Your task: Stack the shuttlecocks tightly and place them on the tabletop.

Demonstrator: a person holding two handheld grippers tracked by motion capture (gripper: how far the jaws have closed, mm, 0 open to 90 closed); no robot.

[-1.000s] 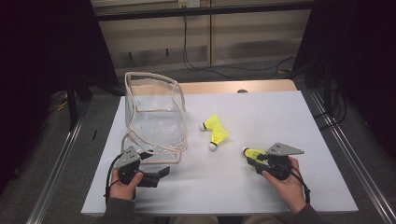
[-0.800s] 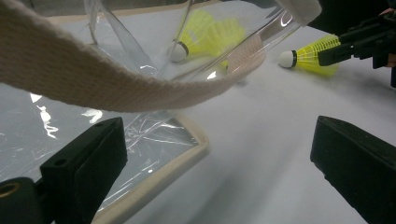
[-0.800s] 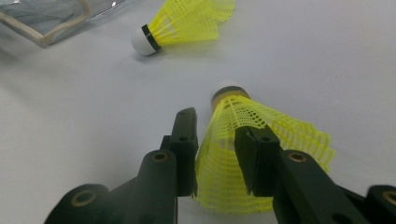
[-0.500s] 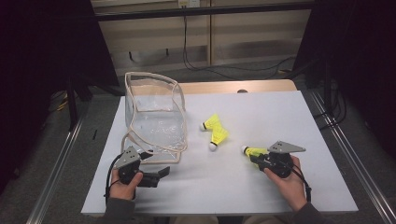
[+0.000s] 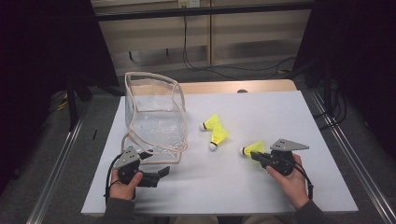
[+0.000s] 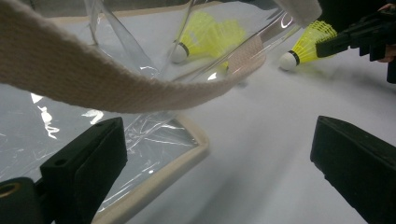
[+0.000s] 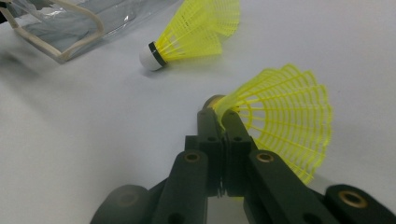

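Note:
A clear plastic bag point(image 5: 154, 116) with beige trim stands open at the table's left. Two yellow shuttlecocks point(image 5: 212, 123) point(image 5: 218, 137) lie on the white table right of it. A third yellow shuttlecock point(image 5: 252, 149) is held by its skirt in my right gripper point(image 5: 258, 156), which is shut on it, cork pointing left. In the right gripper view the jaws pinch the skirt edge of the held shuttlecock point(image 7: 280, 116). My left gripper point(image 5: 159, 173) rests open just in front of the bag, its jaws point(image 6: 219, 163) wide apart beside the bag's trimmed base corner point(image 6: 187, 149).
The bag's beige strap point(image 6: 93, 79) hangs across the top of the left gripper view. A loose shuttlecock point(image 7: 196, 32) lies ahead of the right gripper. Metal rails point(image 5: 348, 154) run along both table sides. White tabletop point(image 5: 219, 186) lies bare between the hands.
Almost nothing: the right gripper with its shuttlecock has shifted very slightly. The left hand has stayed still.

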